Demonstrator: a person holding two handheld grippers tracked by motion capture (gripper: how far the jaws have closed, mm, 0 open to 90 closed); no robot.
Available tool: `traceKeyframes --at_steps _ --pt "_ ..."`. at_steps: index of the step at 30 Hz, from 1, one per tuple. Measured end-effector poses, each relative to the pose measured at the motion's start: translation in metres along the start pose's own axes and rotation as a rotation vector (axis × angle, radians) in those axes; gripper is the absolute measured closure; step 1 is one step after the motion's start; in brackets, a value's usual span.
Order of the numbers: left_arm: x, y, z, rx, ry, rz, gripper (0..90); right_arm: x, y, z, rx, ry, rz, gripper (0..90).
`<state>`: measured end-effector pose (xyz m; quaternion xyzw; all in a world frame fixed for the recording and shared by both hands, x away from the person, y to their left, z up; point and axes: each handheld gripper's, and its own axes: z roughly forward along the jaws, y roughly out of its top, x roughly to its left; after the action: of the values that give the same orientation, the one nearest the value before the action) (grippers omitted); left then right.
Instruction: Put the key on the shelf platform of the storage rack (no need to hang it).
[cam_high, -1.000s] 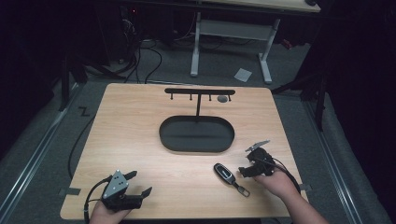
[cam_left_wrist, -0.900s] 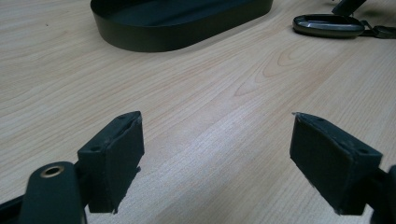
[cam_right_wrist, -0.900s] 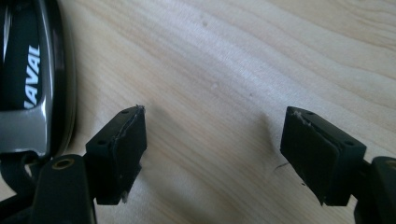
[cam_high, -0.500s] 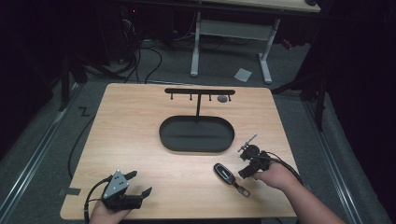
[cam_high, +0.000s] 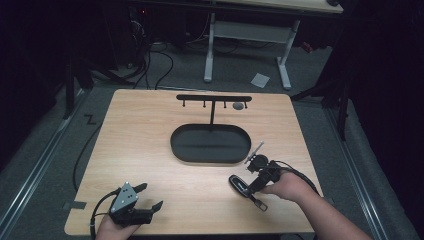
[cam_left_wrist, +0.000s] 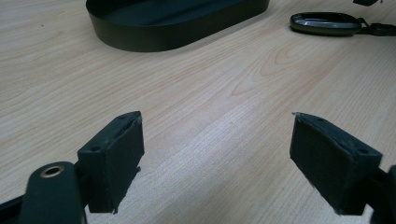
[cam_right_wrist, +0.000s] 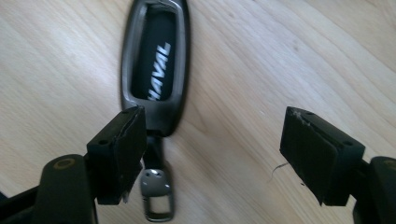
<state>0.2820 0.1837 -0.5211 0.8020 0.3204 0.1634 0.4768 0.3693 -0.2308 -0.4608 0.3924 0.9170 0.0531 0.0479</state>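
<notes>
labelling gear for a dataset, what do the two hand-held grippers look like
Both are black. The left hand-held gripper carries a grey three-cornered plate and trails a black cable; its jaws end in flat, rectangular black pads. The right hand-held gripper trails a black cable too.

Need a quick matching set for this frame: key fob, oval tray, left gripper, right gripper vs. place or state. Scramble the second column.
1. key fob
2. oval tray
3. left gripper
4. right gripper

a. jaws open near the table's front left corner, nothing between them
b. flat on the wood, strap and clasp at one end
c. jaws open right over the fob
d. black, mid-table, at the foot of a hook stand

Pairs: 1-b, 2-d, 3-a, 4-c
</notes>
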Motion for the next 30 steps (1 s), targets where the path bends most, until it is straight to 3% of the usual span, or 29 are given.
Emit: traceKeyframes --at_steps 16,27,30 --pt "0.001 0.000 -0.001 -0.006 -0.002 0.002 18.3 0.023 0.022 0.021 0.041 0.047 -0.019 23.9" --pt "0.001 0.001 -0.001 -0.004 -0.013 0.006 18.4 0.029 0.032 0.031 0.087 0.047 0.009 36.8" --pt "0.001 0.001 -0.001 -0.006 -0.014 0.004 18.3 0.032 0.034 0.033 0.112 0.042 0.036 39.3"
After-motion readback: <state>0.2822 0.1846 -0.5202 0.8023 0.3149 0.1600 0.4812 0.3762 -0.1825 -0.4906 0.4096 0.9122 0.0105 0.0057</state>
